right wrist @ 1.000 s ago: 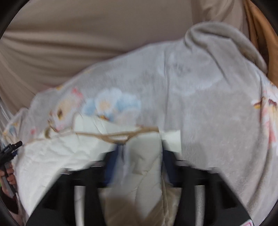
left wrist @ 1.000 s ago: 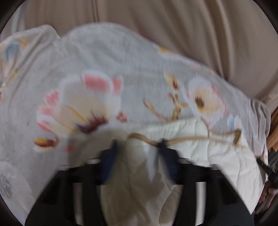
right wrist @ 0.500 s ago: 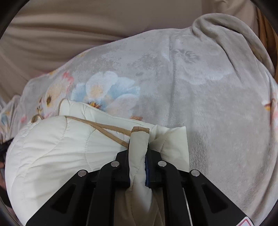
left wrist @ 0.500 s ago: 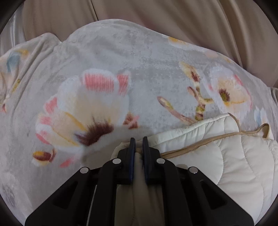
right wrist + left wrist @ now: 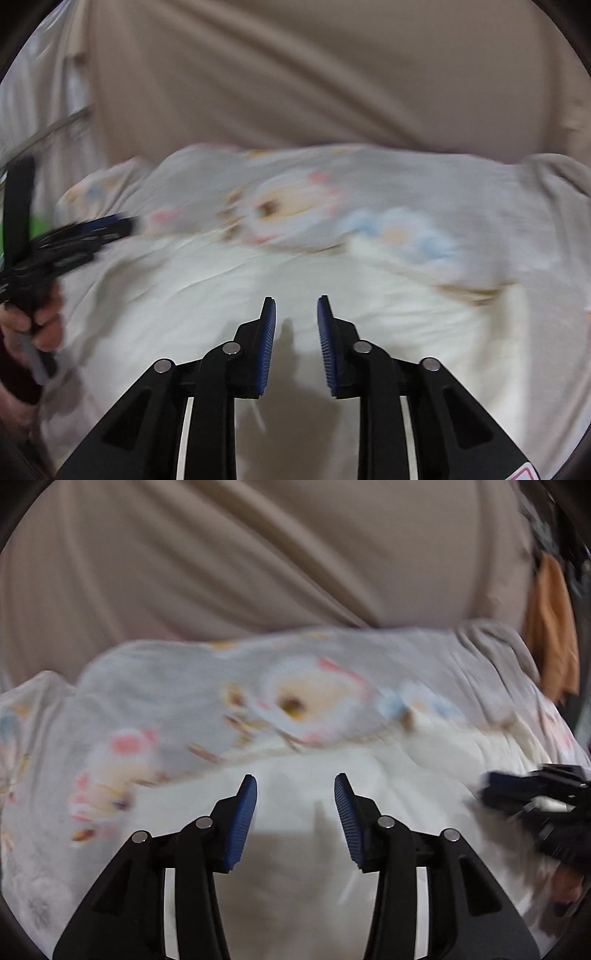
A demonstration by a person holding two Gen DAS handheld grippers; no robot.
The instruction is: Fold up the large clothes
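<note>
A cream quilted garment (image 5: 332, 775) lies spread on a grey floral blanket (image 5: 166, 686); both views are blurred by motion. My left gripper (image 5: 295, 797) hovers above the cream fabric, its jaws opening with nothing between the blue pads. In the right wrist view the same garment (image 5: 240, 295) fills the foreground, and my right gripper (image 5: 295, 317) hangs over it, jaws opening a narrow way and empty. Each gripper appears in the other's view: the right one (image 5: 532, 794) at the right edge, the left one (image 5: 85, 236) at the left edge, held by a hand (image 5: 33, 325).
Beige draped fabric (image 5: 258, 561) rises behind the blanket. An orange cloth (image 5: 554, 627) hangs at the far right. The blanket (image 5: 480, 192) reaches well past the garment on all sides.
Half a second ago both grippers were pinching folds of the cream garment. Now both have let go and pulled back above it, and the garment lies flat.
</note>
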